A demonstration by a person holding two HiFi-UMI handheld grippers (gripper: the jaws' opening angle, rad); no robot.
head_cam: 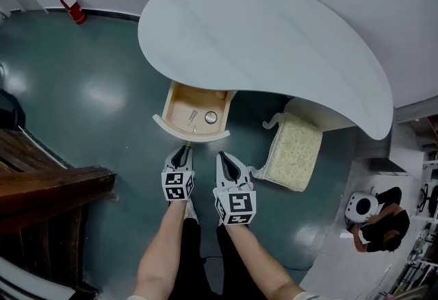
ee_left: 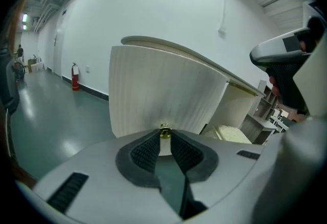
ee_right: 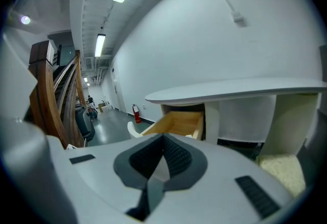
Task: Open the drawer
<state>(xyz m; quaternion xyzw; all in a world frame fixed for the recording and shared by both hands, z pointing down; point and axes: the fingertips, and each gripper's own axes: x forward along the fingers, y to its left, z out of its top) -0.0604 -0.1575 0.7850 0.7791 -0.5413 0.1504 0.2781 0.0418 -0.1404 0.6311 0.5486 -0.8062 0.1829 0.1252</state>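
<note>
The wooden drawer stands pulled out from under the curved white desk top. A small round item and a thin stick lie inside it. My left gripper reaches the drawer's white curved front. In the left gripper view its tips pinch the brass knob. My right gripper hovers beside it, a little right of the drawer and apart from it, its jaws together and empty. The right gripper view shows the open drawer ahead on the left.
A cream cushioned stool stands right of the drawer, under the desk edge. A dark wooden staircase fills the left side. A red fire extinguisher stands by the far wall. A person crouches at the lower right.
</note>
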